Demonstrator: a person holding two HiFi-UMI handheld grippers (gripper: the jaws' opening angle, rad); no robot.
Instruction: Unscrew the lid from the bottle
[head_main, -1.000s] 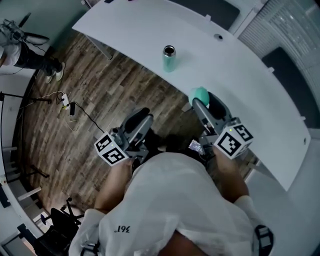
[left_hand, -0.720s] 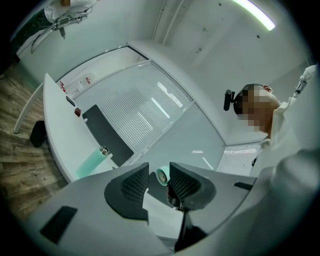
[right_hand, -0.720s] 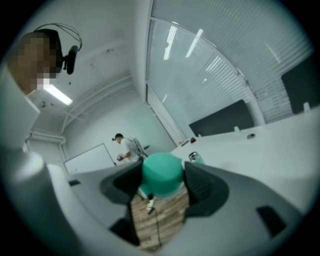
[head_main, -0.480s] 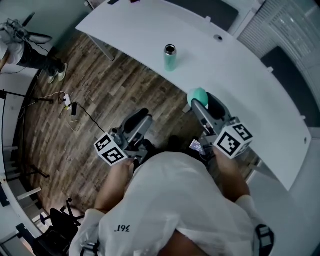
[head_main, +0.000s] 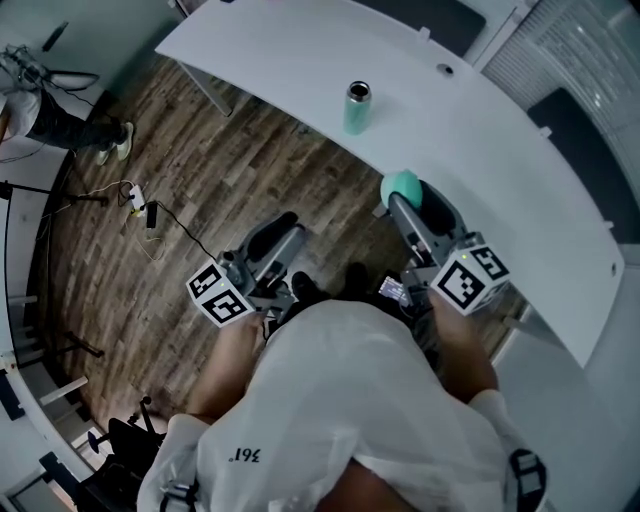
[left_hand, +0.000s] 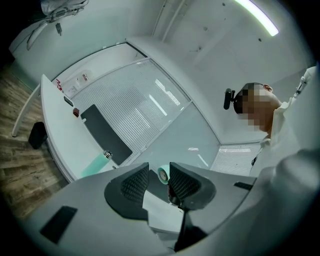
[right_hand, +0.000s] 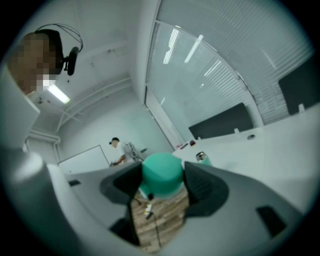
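At the far left, the wooden floor (head_main: 200, 170) carries a loose cable and power strip (head_main: 140, 210). The left gripper (head_main: 283, 232) hangs over this floor, in front of the person's white sleeve, with its marker cube (head_main: 219, 295) toward the body. Its fingers (left_hand: 135, 184) stand spread with an open gap, and nothing sits between them. They pinch nothing; only the room beyond shows through the gap.

Further right, the bottle (head_main: 357, 110) stands upright on the white counter (head_main: 480, 150), close to the front edge. It has a pale green body and a metal rim, and its mouth is open and uncapped. It is well apart from both grippers.

To the right of that, the right gripper (head_main: 405, 195) is held near the counter's front edge. Its fingers (right_hand: 202, 186) press in from both sides on the green lid (head_main: 402, 184), which is off the bottle and rounded at the top. The lid fills the space between the pads, with the bottle visible past it on the counter.
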